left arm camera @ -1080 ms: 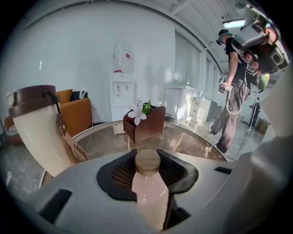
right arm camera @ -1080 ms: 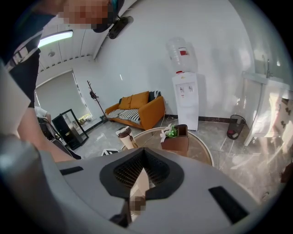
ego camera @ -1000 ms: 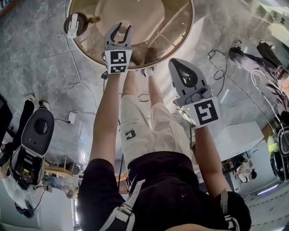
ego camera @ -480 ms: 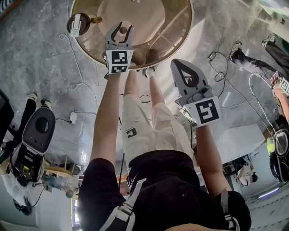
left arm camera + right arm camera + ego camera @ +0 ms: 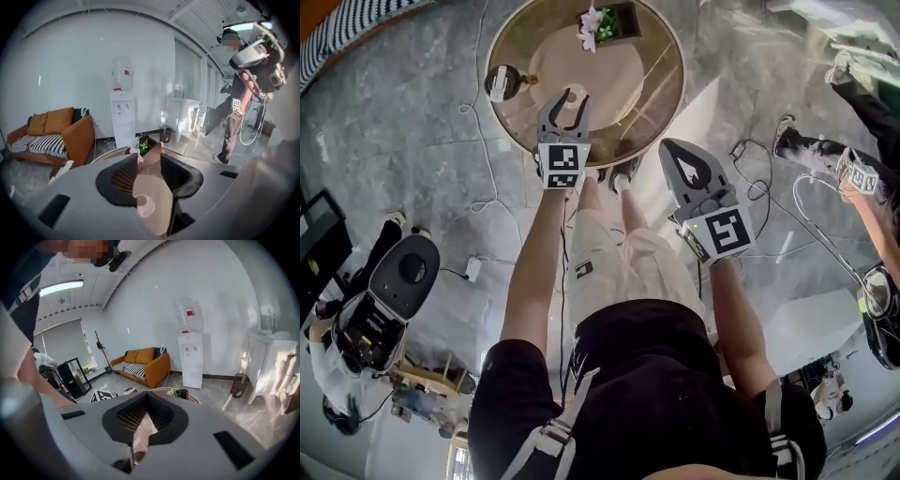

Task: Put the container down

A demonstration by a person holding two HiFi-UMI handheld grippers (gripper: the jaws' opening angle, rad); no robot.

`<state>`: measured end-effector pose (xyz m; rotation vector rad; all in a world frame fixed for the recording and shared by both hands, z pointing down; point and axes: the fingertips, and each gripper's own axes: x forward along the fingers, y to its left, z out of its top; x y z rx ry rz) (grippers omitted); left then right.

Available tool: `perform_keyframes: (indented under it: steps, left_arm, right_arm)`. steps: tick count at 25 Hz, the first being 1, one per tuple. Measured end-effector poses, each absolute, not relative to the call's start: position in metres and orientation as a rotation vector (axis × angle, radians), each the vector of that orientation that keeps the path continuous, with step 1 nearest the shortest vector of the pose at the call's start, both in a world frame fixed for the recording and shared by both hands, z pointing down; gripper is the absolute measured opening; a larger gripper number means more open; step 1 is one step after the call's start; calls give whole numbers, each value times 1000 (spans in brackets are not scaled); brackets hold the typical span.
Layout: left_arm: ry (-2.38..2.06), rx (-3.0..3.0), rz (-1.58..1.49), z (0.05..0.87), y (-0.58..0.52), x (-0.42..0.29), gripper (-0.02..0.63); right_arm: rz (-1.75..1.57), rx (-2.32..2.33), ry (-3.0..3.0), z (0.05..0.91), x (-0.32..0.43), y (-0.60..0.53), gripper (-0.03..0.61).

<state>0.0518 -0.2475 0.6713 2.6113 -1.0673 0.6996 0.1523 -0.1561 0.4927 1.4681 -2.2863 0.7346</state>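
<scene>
Table [image 5: 661,103] is farther from you now; your left gripper [image 5: 565,101] is spread, your right gripper [image 5: 673,150] pressed together, both empty. Putting down looks done.

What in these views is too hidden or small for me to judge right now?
Head view: contents of the planter box on the round table, too small.
Head view: white item on the dark stand, too small to identify.
Right gripper view: table mostly hidden behind the jaws of the shut right gripper.
</scene>
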Motion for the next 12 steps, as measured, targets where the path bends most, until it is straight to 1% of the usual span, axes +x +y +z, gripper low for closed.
perform_keyframes:
  steps: [12]
  left_arm:
    - [-1158, 2664, 565, 526, -210, 60, 136]
  right_arm:
    - [600, 1513, -2383, 414, 167, -131, 5]
